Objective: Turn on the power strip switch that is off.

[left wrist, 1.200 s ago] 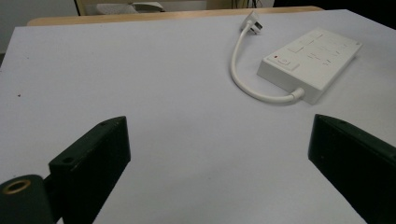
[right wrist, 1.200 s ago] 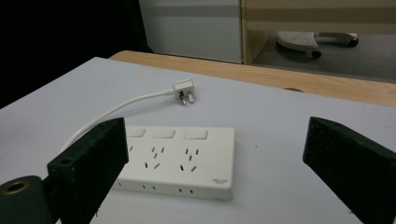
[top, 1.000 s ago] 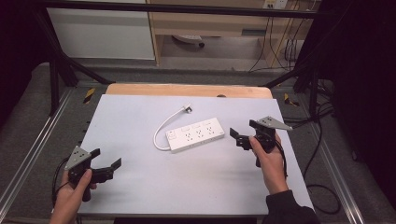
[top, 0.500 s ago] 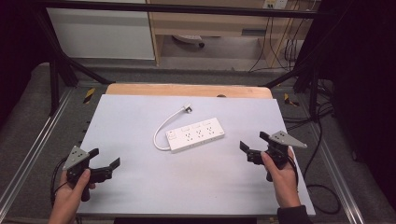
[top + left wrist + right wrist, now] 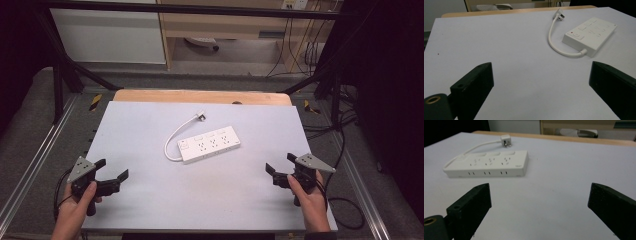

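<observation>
The left gripper [image 5: 111, 174] and right gripper [image 5: 281, 167] rest with jaws spread, gripping nothing. The white power strip [image 5: 209, 144] lies flat on the table [image 5: 150, 120], ahead of and between both, well apart from each.

A: What stands on the table [image 5: 150, 200]?

B: One obstacle: power strip [image 5: 209, 145], lying flat mid-table, slightly toward the far side. Its cord [image 5: 172, 142] loops off the left end; plug [image 5: 201, 117] rests behind it toward the far edge.

A: Free lanes?

B: Bare surface along the whole near half, left third and right third. Left gripper [image 5: 111, 177] at the near left corner, jaws spread, nothing between them. Right gripper [image 5: 280, 167] near the right edge, jaws spread, likewise clear. Both well apart from the strip; bare table between each and it.
</observation>
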Demonstrator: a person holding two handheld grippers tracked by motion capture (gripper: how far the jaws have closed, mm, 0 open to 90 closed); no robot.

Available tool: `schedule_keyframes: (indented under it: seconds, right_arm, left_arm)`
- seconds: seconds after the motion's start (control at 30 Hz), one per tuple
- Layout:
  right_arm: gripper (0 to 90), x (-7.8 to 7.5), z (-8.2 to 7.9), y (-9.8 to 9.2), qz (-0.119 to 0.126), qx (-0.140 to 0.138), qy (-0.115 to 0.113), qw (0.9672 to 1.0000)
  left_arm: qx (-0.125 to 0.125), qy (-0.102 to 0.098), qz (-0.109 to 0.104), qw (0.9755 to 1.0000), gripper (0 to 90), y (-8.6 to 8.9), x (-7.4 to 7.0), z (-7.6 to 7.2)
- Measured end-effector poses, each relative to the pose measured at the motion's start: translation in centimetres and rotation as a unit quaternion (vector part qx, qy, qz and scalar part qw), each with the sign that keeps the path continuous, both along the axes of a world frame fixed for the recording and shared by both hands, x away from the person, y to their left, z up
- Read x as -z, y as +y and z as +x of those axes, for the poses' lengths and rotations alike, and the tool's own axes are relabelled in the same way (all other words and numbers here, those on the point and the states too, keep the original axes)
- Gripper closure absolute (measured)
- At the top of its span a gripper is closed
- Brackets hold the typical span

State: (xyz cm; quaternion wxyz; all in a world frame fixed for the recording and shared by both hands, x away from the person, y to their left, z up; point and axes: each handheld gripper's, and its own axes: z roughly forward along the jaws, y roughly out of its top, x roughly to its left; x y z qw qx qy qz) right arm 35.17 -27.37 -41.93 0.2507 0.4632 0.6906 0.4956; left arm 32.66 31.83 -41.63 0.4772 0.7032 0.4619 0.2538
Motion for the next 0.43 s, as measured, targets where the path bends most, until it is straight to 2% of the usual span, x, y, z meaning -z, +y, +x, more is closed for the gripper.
schedule_keyframes:
  seconds: [0.23,0.43]
  right_arm:
    - [4.8,1.8,-0.3,-0.5,-0.016,0.005,0.031,0.9994]
    - [4.8,3.1,0.5,0.2,-0.030,0.001,0.064,0.9975]
  left_arm:
    - [0.005,0.003,0.003,1.0000,5.5,-0.2,0.1,0.0]
    - [0.010,0.003,0.006,0.9999,5.6,-0.4,0.1,0.0]
